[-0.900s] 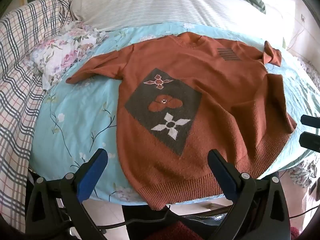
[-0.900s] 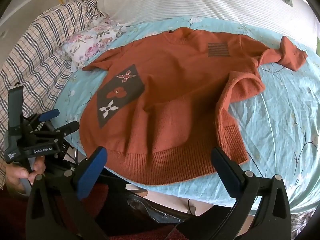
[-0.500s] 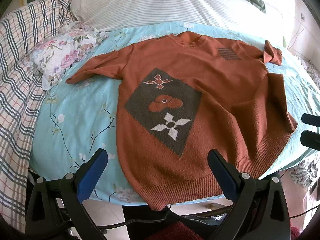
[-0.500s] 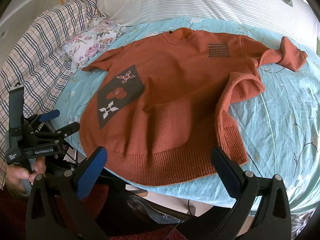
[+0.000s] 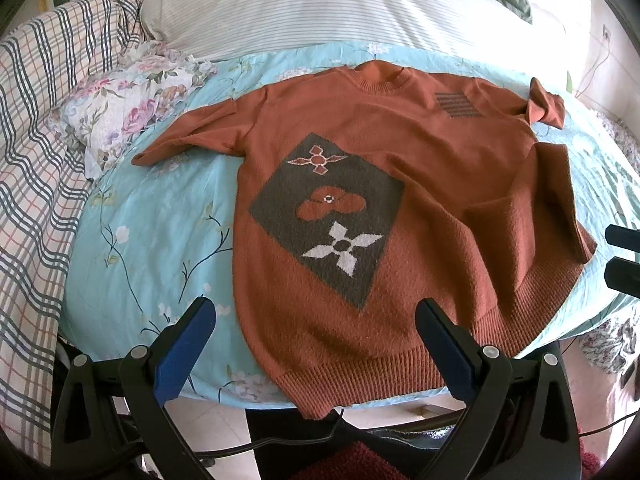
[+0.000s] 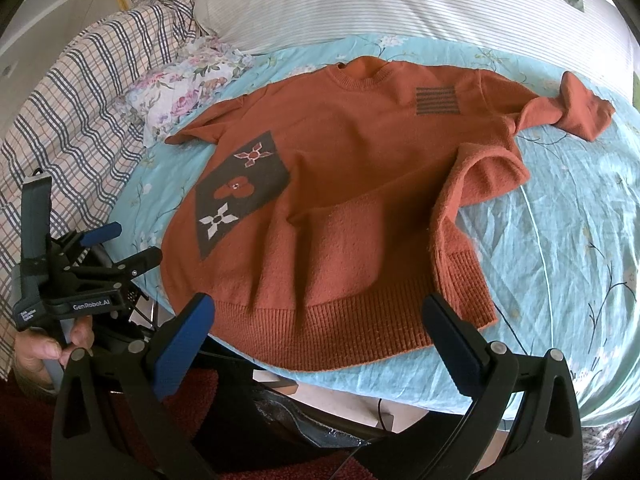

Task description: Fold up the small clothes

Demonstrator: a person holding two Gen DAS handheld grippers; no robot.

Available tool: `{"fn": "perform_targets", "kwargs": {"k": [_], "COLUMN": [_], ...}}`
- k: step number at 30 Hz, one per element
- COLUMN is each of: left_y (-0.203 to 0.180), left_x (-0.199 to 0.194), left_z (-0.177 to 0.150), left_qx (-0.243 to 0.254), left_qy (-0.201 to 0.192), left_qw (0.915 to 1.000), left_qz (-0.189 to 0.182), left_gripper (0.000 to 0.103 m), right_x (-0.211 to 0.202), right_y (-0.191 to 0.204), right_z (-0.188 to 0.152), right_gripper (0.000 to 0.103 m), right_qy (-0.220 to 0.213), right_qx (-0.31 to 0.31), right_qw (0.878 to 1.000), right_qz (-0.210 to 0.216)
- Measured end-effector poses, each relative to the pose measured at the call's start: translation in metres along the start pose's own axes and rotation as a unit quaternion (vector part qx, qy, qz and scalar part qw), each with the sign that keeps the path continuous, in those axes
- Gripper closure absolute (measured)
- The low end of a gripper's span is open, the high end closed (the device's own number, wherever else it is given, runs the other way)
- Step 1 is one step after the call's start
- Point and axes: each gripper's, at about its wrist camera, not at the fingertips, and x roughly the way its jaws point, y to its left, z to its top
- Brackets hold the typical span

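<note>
**Sweater lies spread, both grippers wait at its hem**

The rust sweater [image 5: 400, 184] lies face up on the light blue sheet [image 5: 152, 224], its collar toward 12 o'clock and its ribbed hem [image 6: 332, 332] at the bed edge toward 6 o'clock. Since a second ago almost nothing has changed: the cloth has the same shape and both tools have only drifted slightly. So I judge no fold is begun.

The left gripper [image 5: 316, 344] hovers just before the hem, jaws spread wide, holding nothing. The right gripper [image 6: 320, 336] is likewise wide open and empty.

At 3 o'clock the side of the sweater is already turned over itself [image 6: 480, 176], and the sleeve there [image 6: 576, 112] is bunched. The other sleeve [image 5: 192, 144] lies flat toward 10 o'clock, near the floral pillow [image 5: 128, 112]. Smoothing that rumpled side probably comes first.
</note>
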Motion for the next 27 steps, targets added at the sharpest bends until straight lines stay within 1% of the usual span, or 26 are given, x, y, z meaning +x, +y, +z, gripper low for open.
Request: {"fn": "perform_targets", "kwargs": {"k": [6,11,14,16,19,27], "left_y": [-0.0003,-0.0003,-0.0041,-0.0048,-0.0051,-0.0079], "left_x": [0.0010,0.0010,0.0014,0.0014,0.0021,0.0038], "left_z": [-0.0023,-0.0021,-0.0018,-0.0018,-0.0010,0.0000], "left_qx": [0.004,0.002,0.008,0.009,0.013,0.013], "left_qy": [0.005,0.002,0.011,0.011,0.013,-0.004], "left_qw": [1.0000,1.0000,0.9999,0.9999,0.9998,0.9999], "left_qz": [0.004,0.002,0.007,0.007,0.009,0.009], "left_gripper": [0.003,0.003,0.003,0.003,0.003,0.003], "right_x": [-0.0035,-0.0026,-0.0013,-0.0008,-0.0015,-0.0021], "right_y": [-0.0029,-0.0027,-0.0035,-0.0044,-0.0041,-0.0049], "right_z": [-0.0015,0.0006,0.0002,0.0011,0.0010,0.0006], "right_gripper": [0.000,0.000,0.000,0.000,0.000,0.000], "right_qy": [-0.001,-0.006,-0.011,-0.004,-0.011,-0.030], "right_qx": [0.001,0.001,0.003,0.005,0.004,0.000], "right_qw": [1.000,1.000,1.000,1.000,1.000,1.000], "right_qz": [0.000,0.001,0.003,0.001,0.002,0.004]}}
